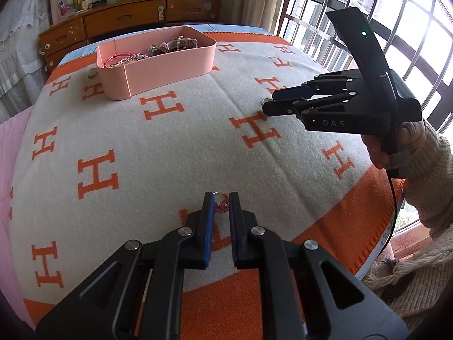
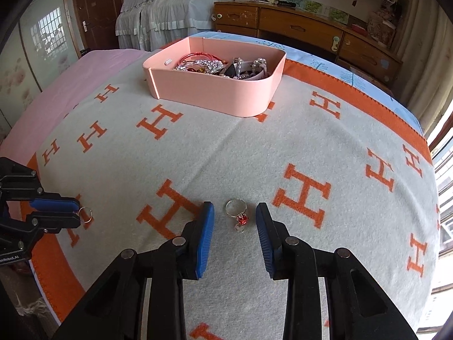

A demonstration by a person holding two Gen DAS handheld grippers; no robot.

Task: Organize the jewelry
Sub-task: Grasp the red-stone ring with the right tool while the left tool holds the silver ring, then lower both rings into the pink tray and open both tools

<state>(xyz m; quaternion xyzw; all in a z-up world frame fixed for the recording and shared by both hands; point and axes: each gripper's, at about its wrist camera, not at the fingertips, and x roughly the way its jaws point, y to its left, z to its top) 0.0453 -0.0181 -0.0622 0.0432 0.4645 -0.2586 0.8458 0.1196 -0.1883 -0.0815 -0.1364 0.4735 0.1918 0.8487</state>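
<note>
The left gripper [image 1: 221, 198] has its jaws drawn in narrow around a small ring [image 1: 220, 203], a thin silver band with a reddish-purple ornament; the ring sits right at the fingertips, between the blue pads [image 1: 209, 221], and from the right wrist view the band [image 2: 85, 215] pokes out just past the tips of the clamped fingers, so the jaws are closed on it. The right gripper [image 2: 234, 208] holds its jaws apart with a clear gap on either side of a second ring [image 2: 237, 215] — silver band, red stone and a clear bead — which lies flat on the blanket [image 2: 254, 147] midway between the two pads, touching neither. No earlier view is at hand to compare, and the pads do not press on this ring. Well ahead of both sets of jaws, toward the far edge of the cream blanket with orange H letters, stands the pink box [image 2: 226, 96], open-topped and already holding a tangle of bracelets, beads and chains [image 2: 220, 66]. In the left wrist view the right gripper [image 1: 267, 104] appears to the right and ahead of the left jaws — a person's hand [image 1: 396, 141] in a knitted cream sleeve [image 1: 430, 175] grips its handle.
</note>
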